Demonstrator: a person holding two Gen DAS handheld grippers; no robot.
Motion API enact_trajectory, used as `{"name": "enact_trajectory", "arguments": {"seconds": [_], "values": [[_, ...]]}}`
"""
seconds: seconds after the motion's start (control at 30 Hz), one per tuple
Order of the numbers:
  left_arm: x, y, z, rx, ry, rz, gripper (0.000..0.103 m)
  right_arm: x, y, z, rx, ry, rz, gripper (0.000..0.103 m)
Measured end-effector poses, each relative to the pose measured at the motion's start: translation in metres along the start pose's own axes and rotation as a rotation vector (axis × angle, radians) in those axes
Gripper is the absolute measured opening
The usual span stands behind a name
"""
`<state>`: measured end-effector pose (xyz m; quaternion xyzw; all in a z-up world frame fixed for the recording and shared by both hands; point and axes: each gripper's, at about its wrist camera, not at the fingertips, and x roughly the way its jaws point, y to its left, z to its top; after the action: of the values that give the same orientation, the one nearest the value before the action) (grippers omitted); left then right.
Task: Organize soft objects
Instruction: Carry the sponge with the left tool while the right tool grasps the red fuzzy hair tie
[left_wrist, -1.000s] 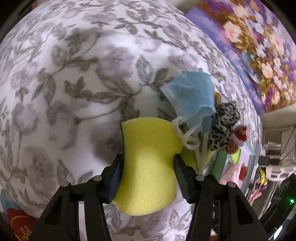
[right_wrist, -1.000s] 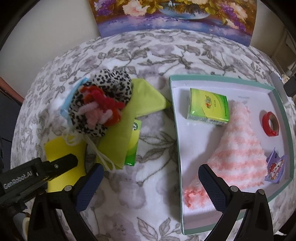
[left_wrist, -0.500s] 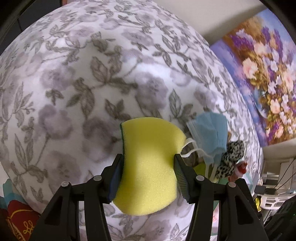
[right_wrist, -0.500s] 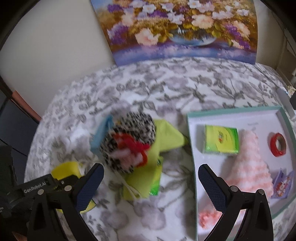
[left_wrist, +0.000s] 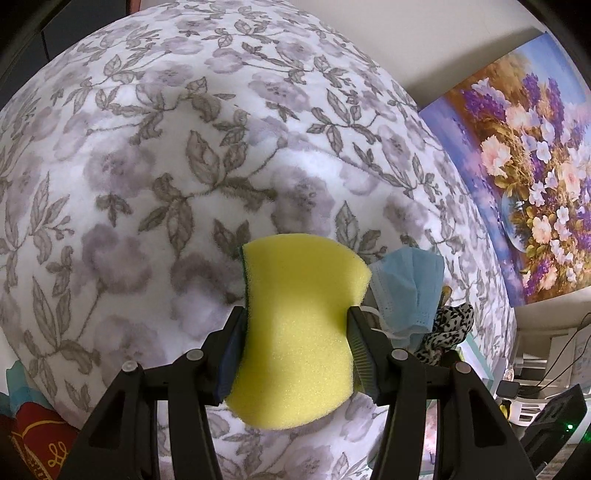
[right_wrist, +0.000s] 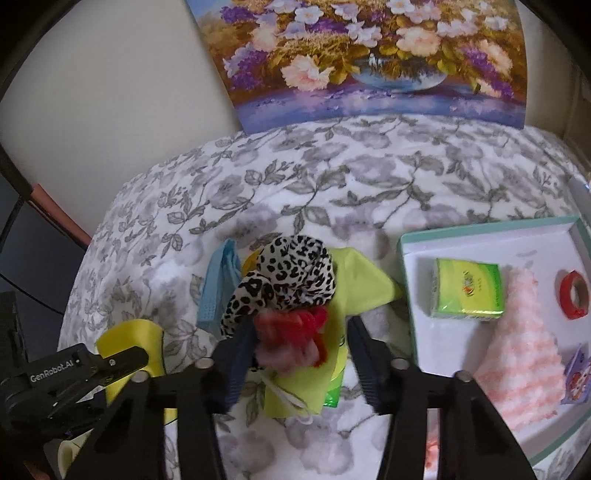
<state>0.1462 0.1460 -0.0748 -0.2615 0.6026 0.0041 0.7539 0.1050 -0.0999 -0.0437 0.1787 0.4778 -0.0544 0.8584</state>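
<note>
My left gripper (left_wrist: 295, 347) is shut on a yellow sponge (left_wrist: 299, 325) and holds it above the floral blanket (left_wrist: 147, 166); from the right wrist the sponge (right_wrist: 129, 336) shows at lower left. A pile lies mid-bed: a leopard-print cloth (right_wrist: 291, 273), a blue face mask (right_wrist: 218, 288), a lime-green cloth (right_wrist: 354, 284) and a red-and-pink yarn tuft (right_wrist: 291, 339). My right gripper (right_wrist: 301, 354) hangs over this pile with its jaws closing. The tuft is between them, and the right pad still stands clear of it.
A white tray with a teal rim (right_wrist: 480, 229) sits to the right, holding a green tissue pack (right_wrist: 467, 290), a pink fluffy towel (right_wrist: 517, 343), a red tape roll (right_wrist: 572, 299) and a purple packet (right_wrist: 578, 373). A flower painting (right_wrist: 369, 55) leans on the wall behind.
The right gripper's jaws have narrowed from wide apart to either side of the yarn tuft, and it has tilted up. The left gripper has risen with the sponge, away from the pile.
</note>
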Motion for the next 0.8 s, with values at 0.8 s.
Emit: {"name": "enact_trajectory", "arguments": {"seconds": [0.8], "values": [[0.001,-0.006,0.000,0.014,0.004,-0.003,0.056,0.021,-0.013,-0.021,0.026,0.188,-0.010,0.034]]}}
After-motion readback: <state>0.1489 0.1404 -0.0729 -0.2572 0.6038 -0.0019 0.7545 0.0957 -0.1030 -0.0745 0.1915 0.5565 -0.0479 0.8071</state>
